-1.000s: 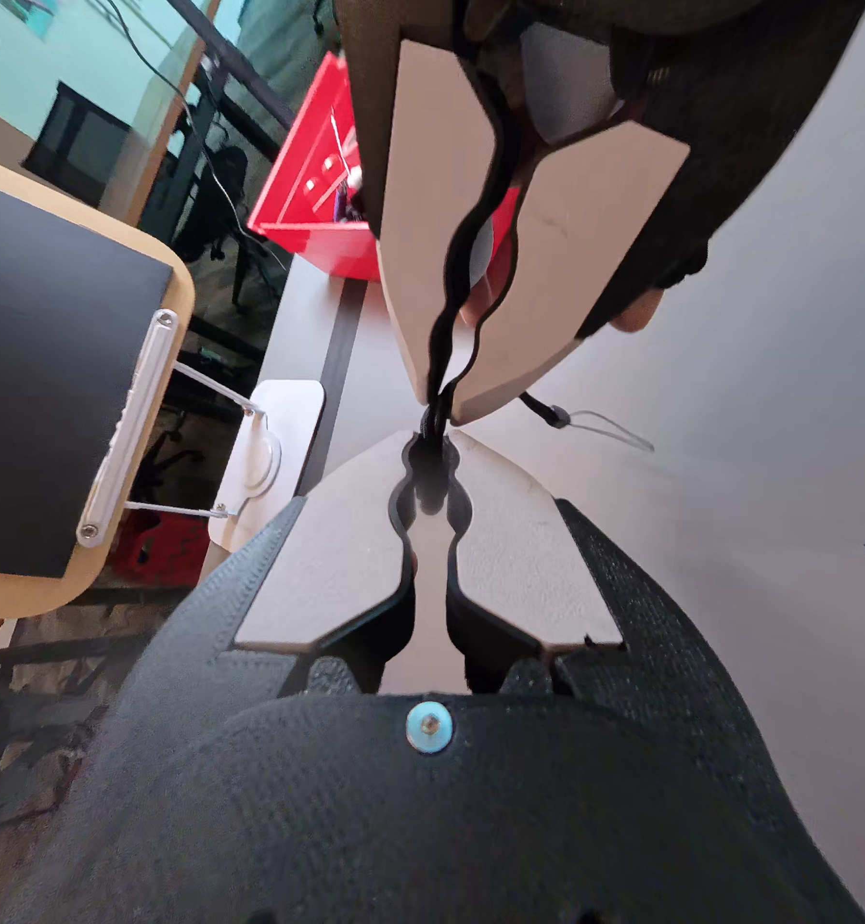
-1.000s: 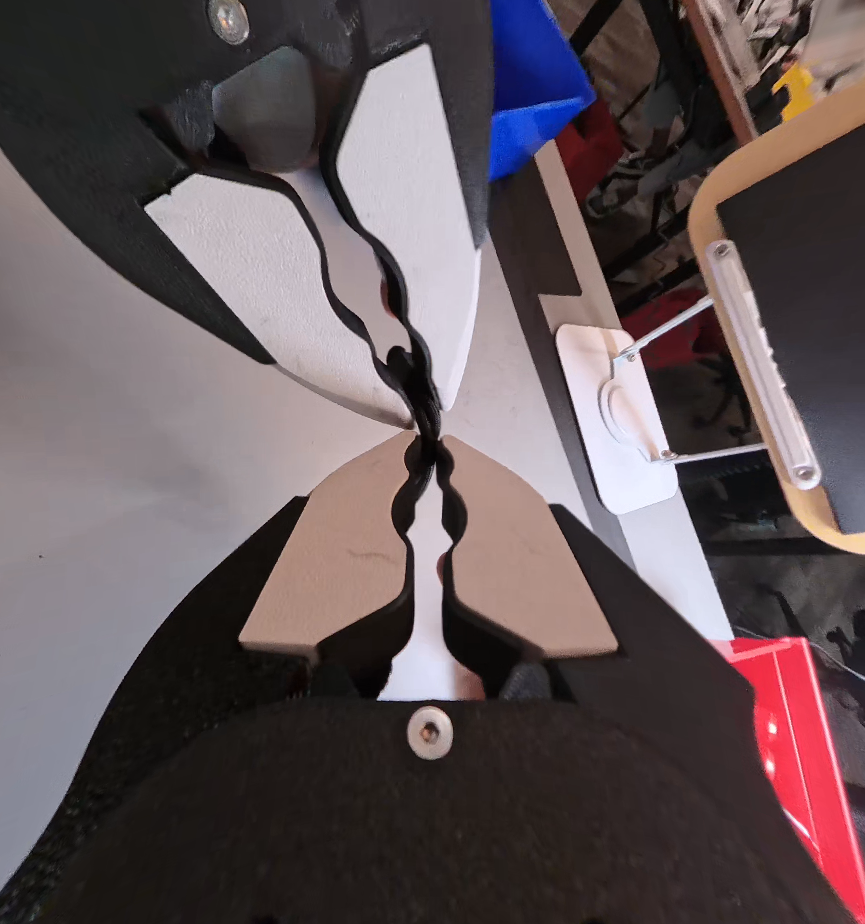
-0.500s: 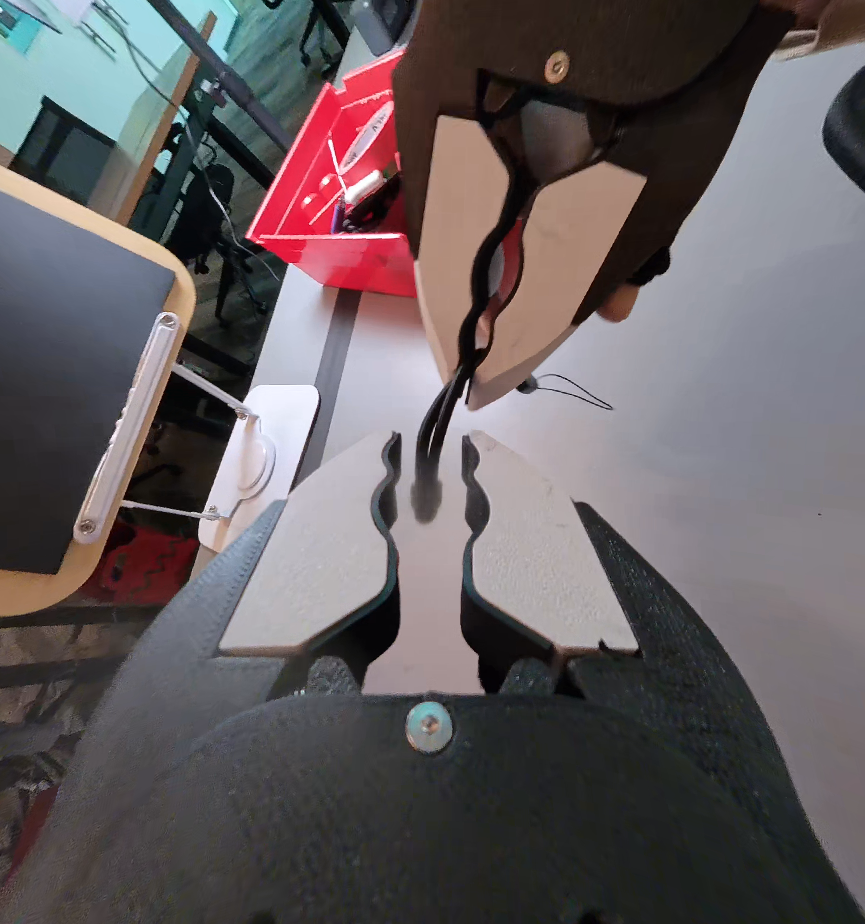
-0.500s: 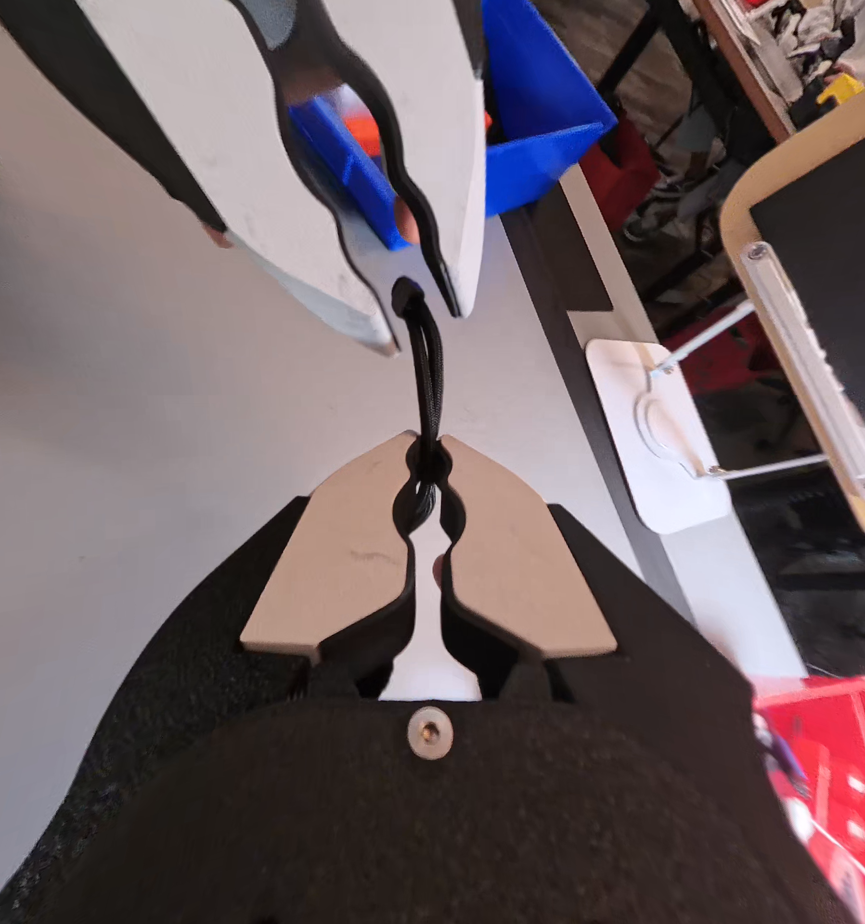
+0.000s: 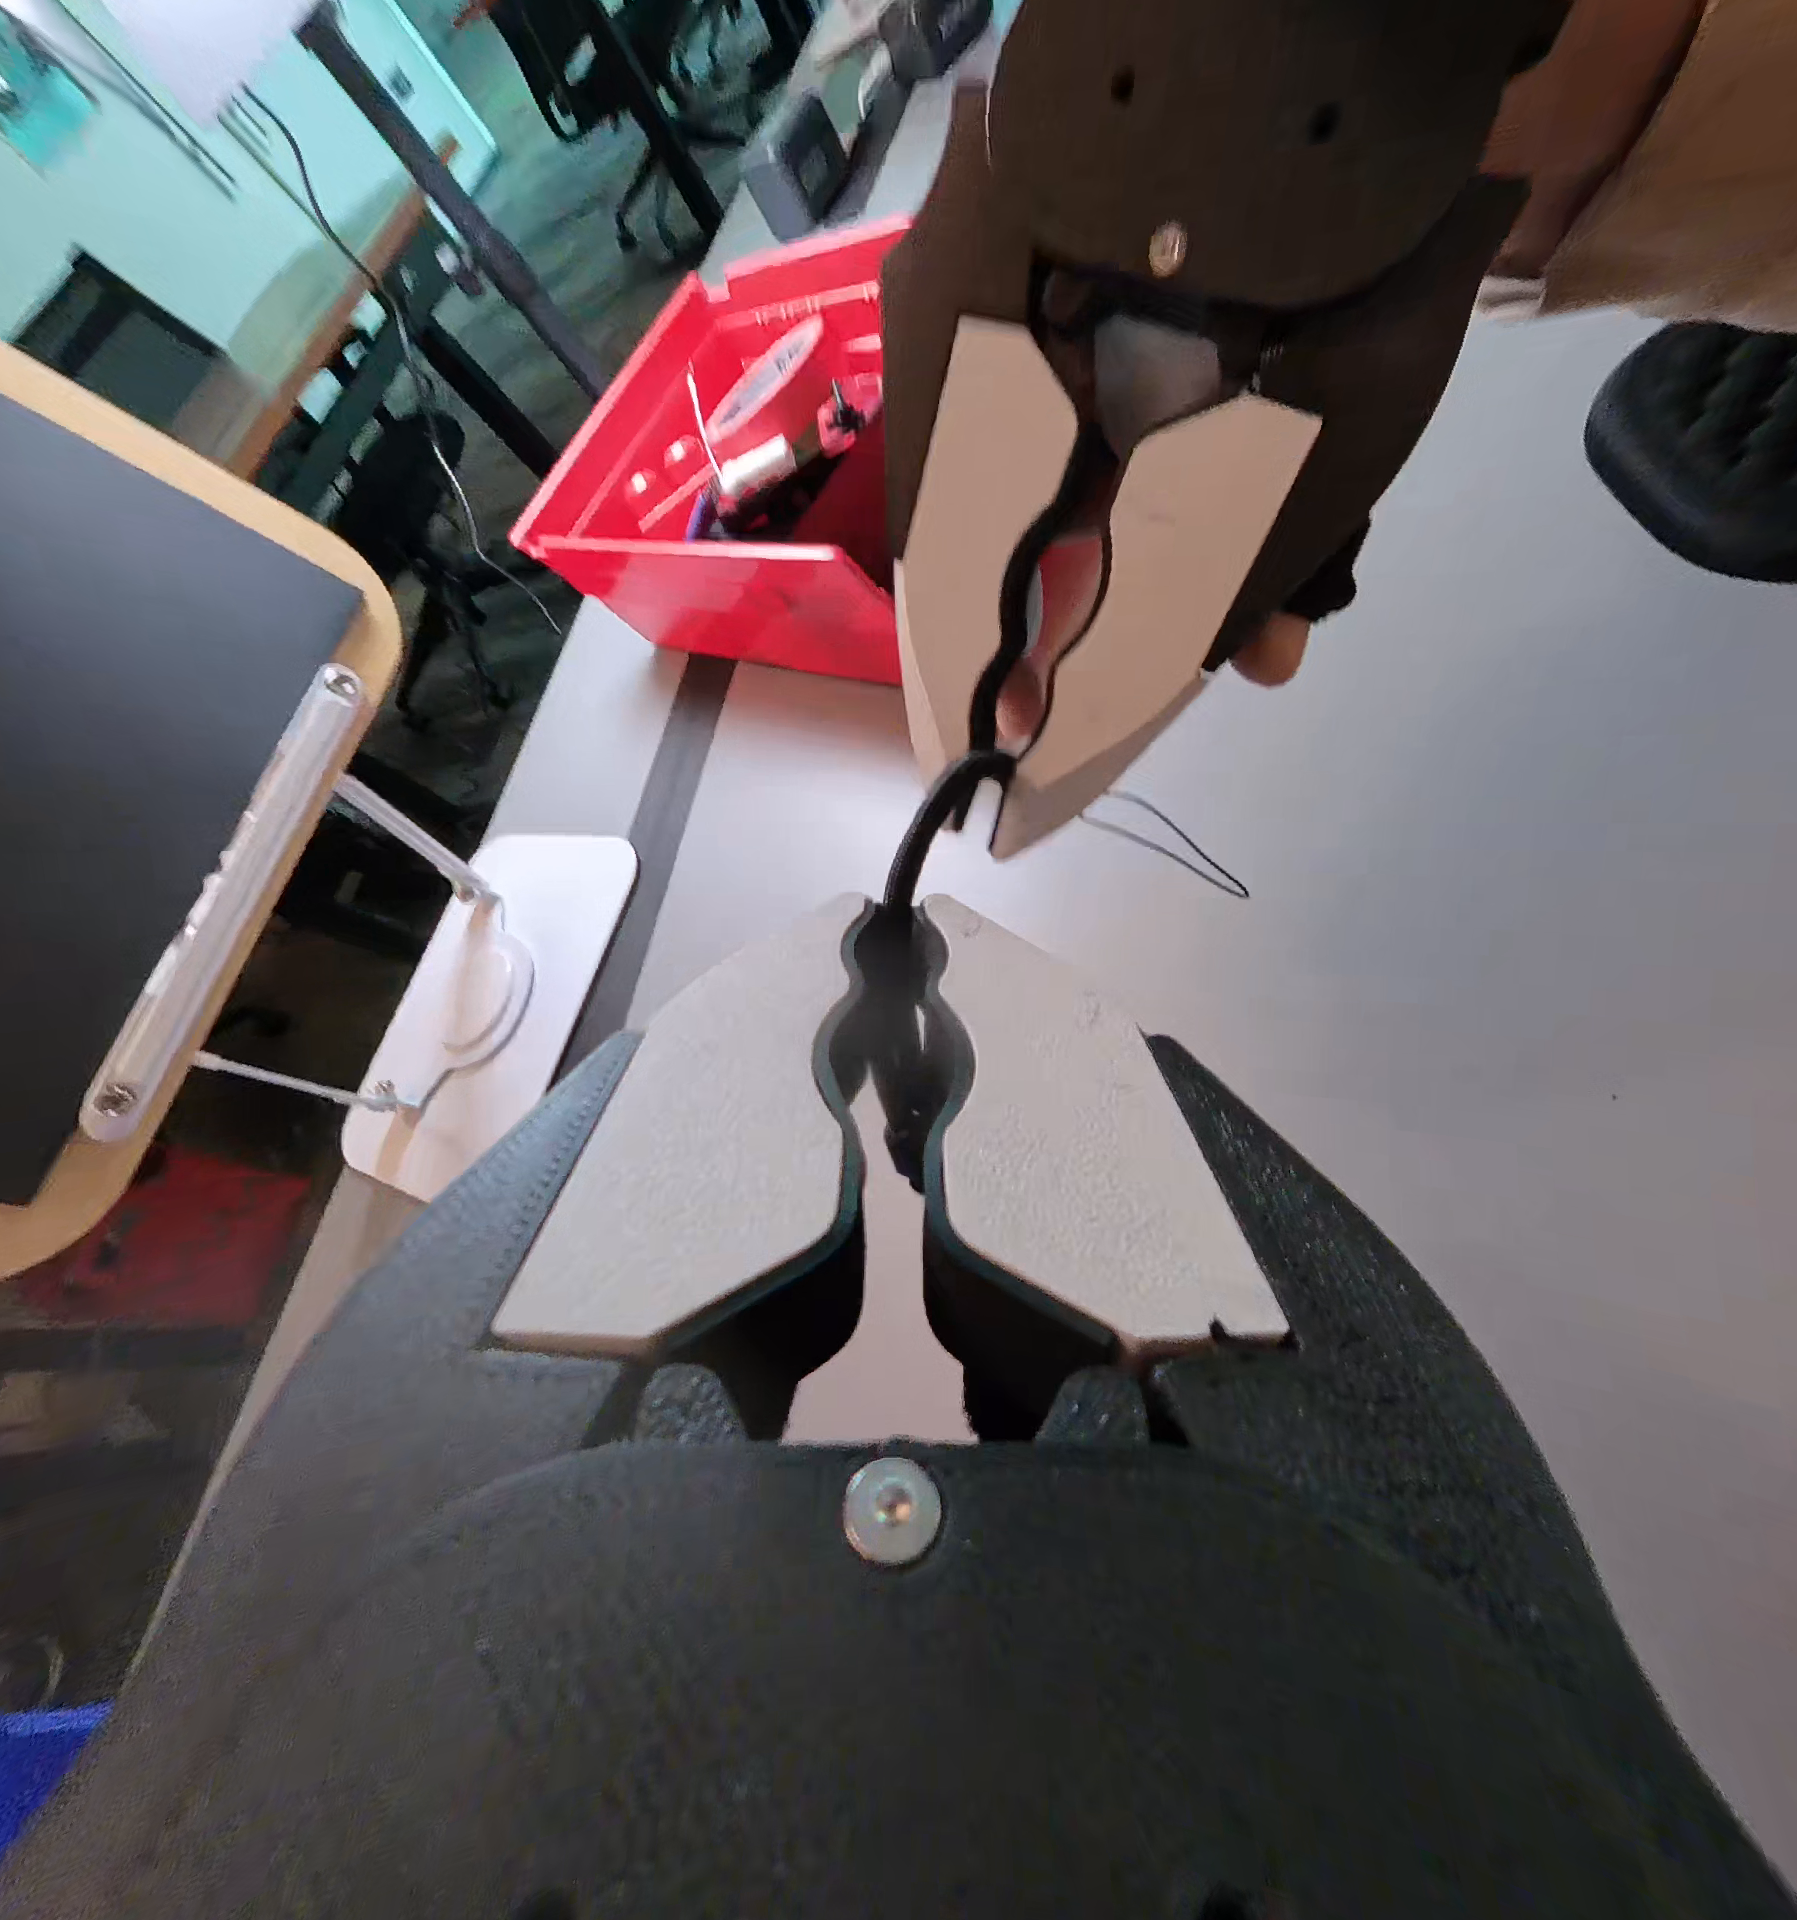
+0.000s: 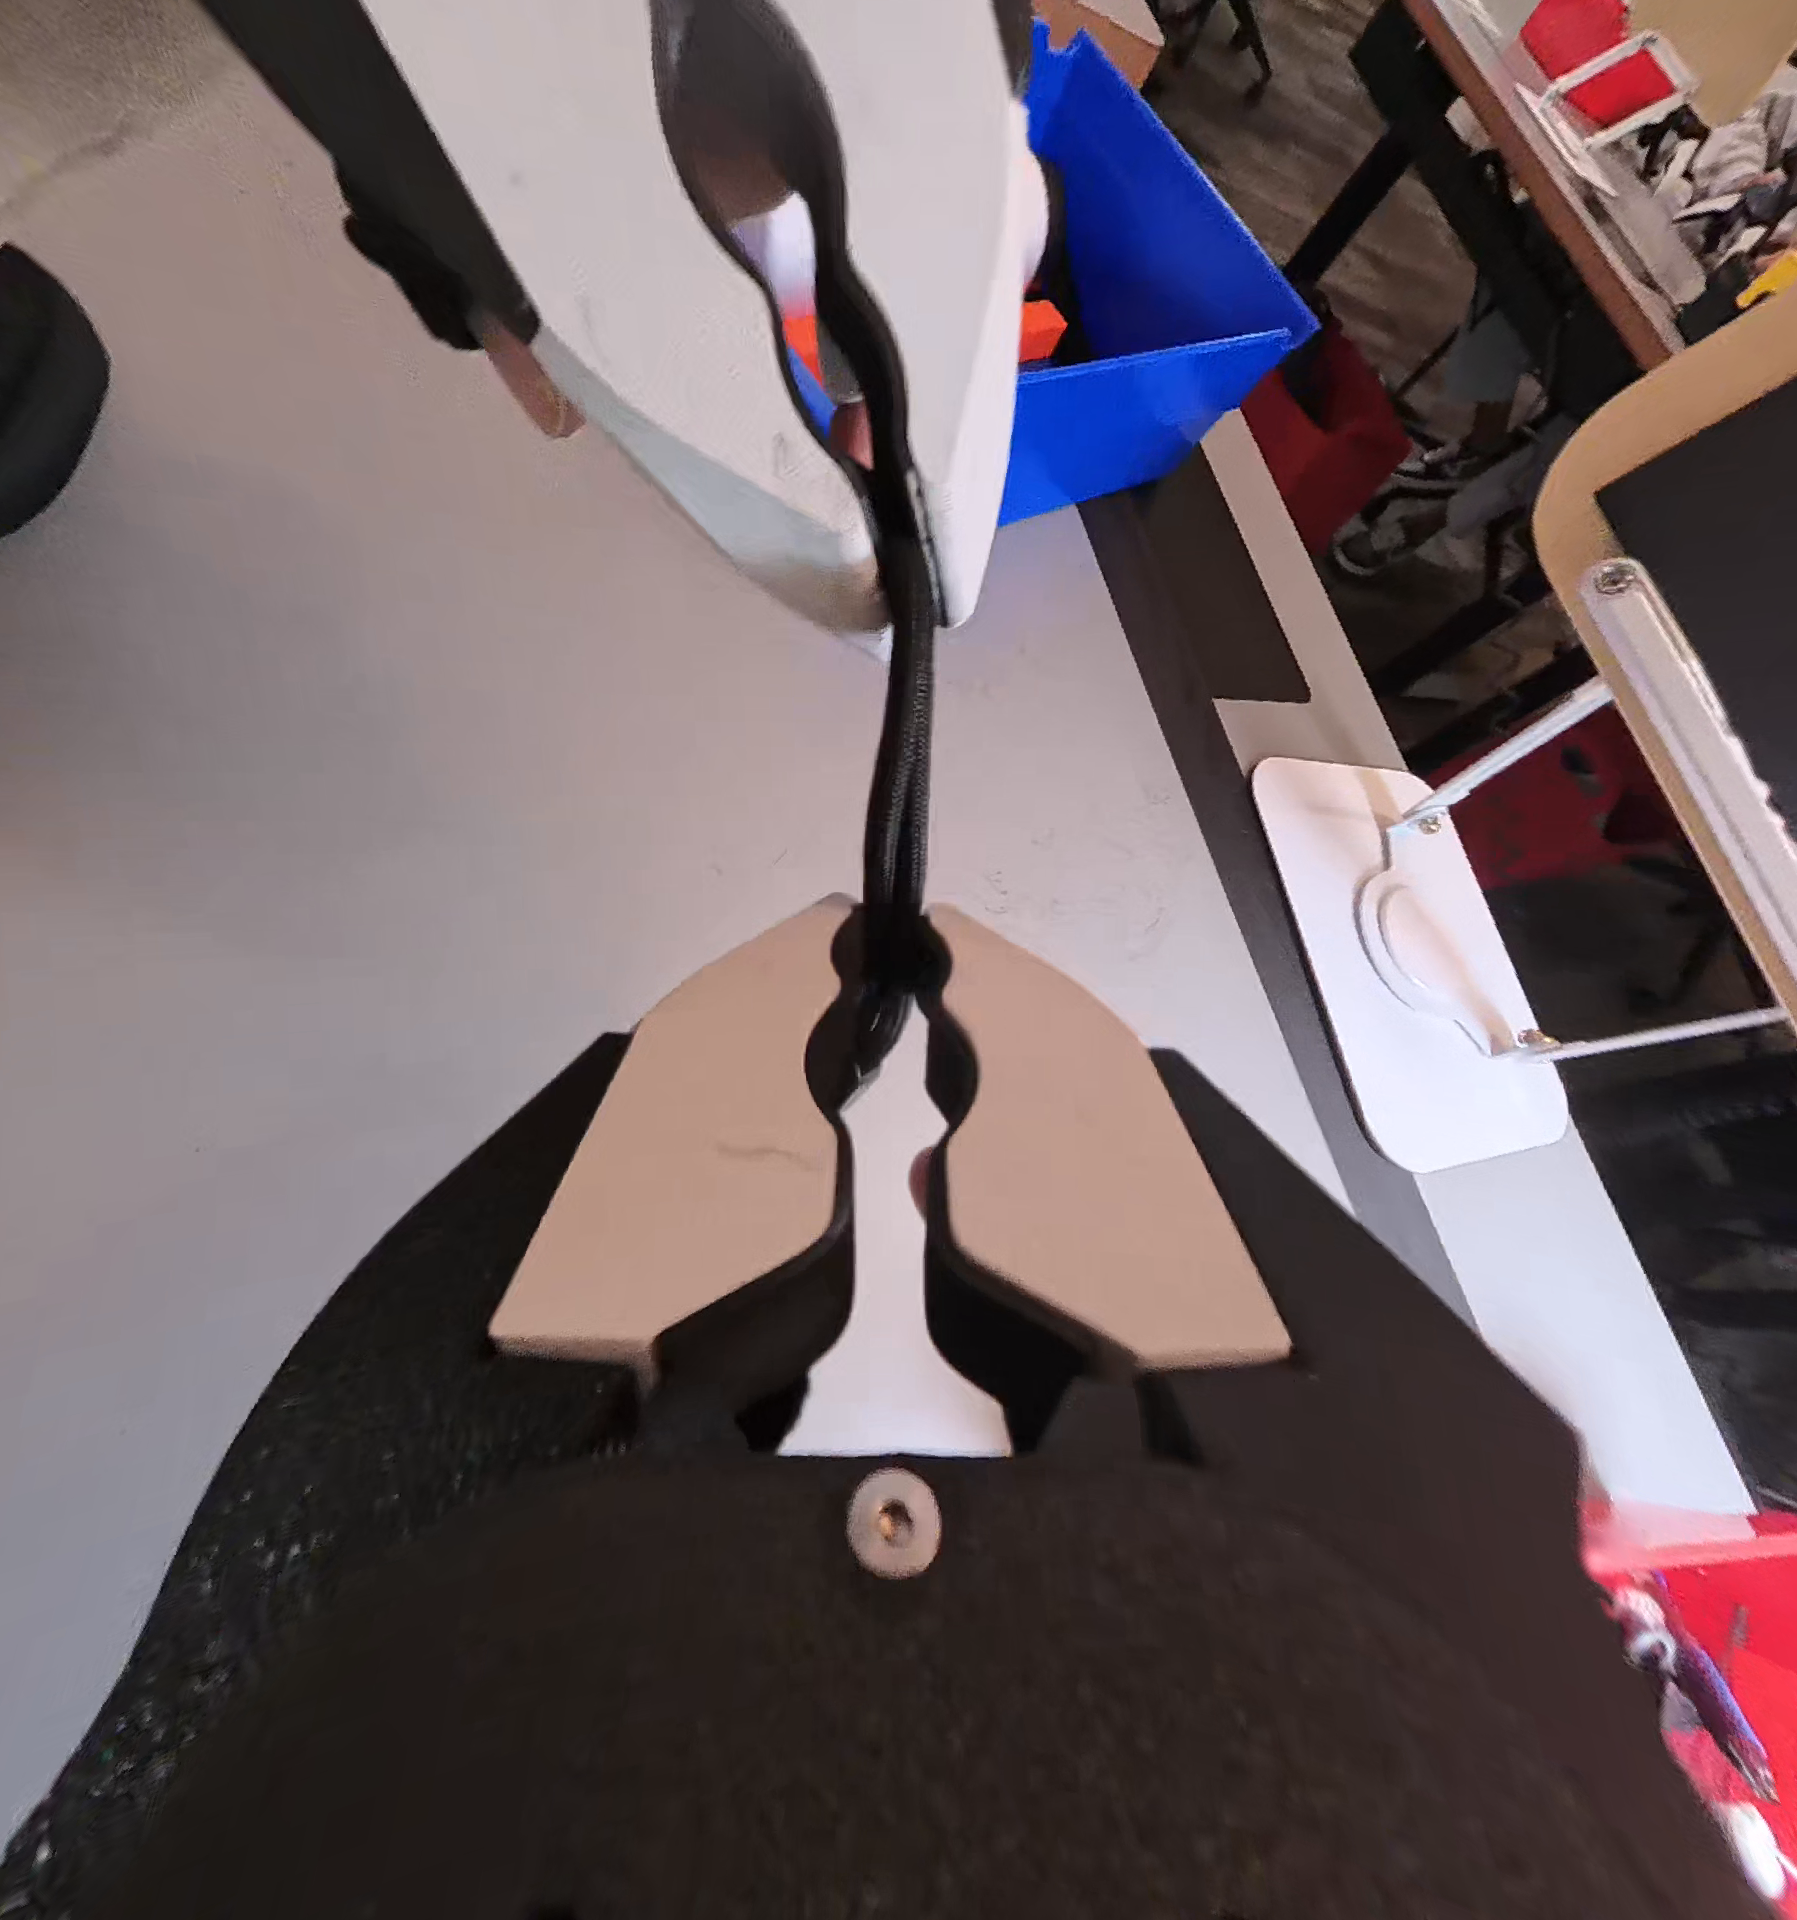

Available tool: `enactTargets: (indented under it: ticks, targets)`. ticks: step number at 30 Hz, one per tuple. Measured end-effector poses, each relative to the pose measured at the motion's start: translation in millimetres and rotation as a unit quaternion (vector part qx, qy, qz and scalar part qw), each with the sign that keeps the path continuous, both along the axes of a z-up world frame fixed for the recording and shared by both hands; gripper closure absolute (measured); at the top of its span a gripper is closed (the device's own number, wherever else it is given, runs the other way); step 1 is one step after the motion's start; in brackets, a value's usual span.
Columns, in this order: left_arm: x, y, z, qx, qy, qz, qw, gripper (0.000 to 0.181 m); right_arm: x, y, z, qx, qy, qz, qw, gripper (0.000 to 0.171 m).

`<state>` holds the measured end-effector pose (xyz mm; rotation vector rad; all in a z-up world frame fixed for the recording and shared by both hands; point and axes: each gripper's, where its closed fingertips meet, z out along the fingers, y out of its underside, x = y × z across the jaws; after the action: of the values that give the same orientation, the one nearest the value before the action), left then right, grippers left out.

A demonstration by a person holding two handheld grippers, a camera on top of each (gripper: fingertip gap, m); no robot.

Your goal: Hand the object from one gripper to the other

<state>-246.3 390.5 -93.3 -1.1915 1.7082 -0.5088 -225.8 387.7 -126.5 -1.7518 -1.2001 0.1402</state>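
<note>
Black cord: a doubled braided cord stretches in the air above the desk, between the two sets of fingertips, and is the thing being passed.
Left hand-held gripper: the left hand-held gripper has its tips pressed together on one end of the cord, with a loose tail bunched in the wavy gap behind the tips.
Right hand-held gripper: the right hand-held gripper is likewise pinched on the other end, only a thin slit left between its pads further back.
Step in hand: judged from both grips, this is the shared-hold point of the handover; which side gives and which takes cannot be told from this moment alone.
Next move: one side would need to loosen its tips while the other stays firm, then draw away along the cord's line so nothing snags.
Risk: if both pull, the cord may slip out of the lighter grip.
Desk: pale grey desk lies below, bare under the cord.
Further off: a red bin of small parts sits at the far edge in the left view, a blue bin in the right view.
</note>
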Motion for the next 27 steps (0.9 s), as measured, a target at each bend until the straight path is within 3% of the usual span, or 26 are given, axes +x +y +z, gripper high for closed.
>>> enactTargets:
  ticks: [4,6,7,11,13,16,20,22,24,27]
  targets:
    - [4.7,-7.1,-8.9,-0.002,0.022,-0.005,1.000,0.155,7.6,3.0,1.7,0.016,-0.056,-0.040,0.998,0.164]
    - [13.0,-14.5,-14.1,0.017,0.032,-0.012,0.999,0.160,4.3,0.0,-2.2,0.028,-0.097,-0.038,0.994,0.164]
    - [15.5,-13.7,-17.3,0.030,0.039,-0.007,0.999,0.173,-1.8,-3.5,-3.0,0.025,-0.099,-0.028,0.994,0.164]
    - [13.6,-12.9,-9.4,0.006,0.016,-0.012,1.000,0.177,-5.6,-7.8,20.0,0.046,-0.040,-0.015,0.998,0.163]
    - [9.0,-13.0,2.1,-0.016,-0.009,-0.019,1.000,0.177,1.0,-8.9,33.6,0.043,0.007,-0.012,0.999,0.147]
    - [4.7,-9.3,6.0,-0.026,-0.019,-0.019,0.999,0.177,9.7,-11.2,30.8,0.025,0.009,-0.001,1.000,0.128]
    - [7.3,-7.8,0.4,-0.031,-0.016,-0.018,0.999,0.177,-7.6,-15.9,26.9,0.015,0.036,0.038,0.999,0.153]
    - [4.4,-2.6,5.4,-0.042,-0.030,-0.007,0.999,0.159,0.6,-10.2,27.7,0.026,0.016,0.016,0.999,0.168]
    - [-3.2,9.0,22.1,-0.041,-0.061,0.019,0.997,0.154,22.6,-0.2,40.3,0.044,0.006,-0.023,0.999,0.168]
    - [-20.5,22.1,50.3,-0.039,-0.117,0.047,0.991,0.155,97.1,39.0,63.9,0.056,-0.057,-0.156,0.985,0.168]
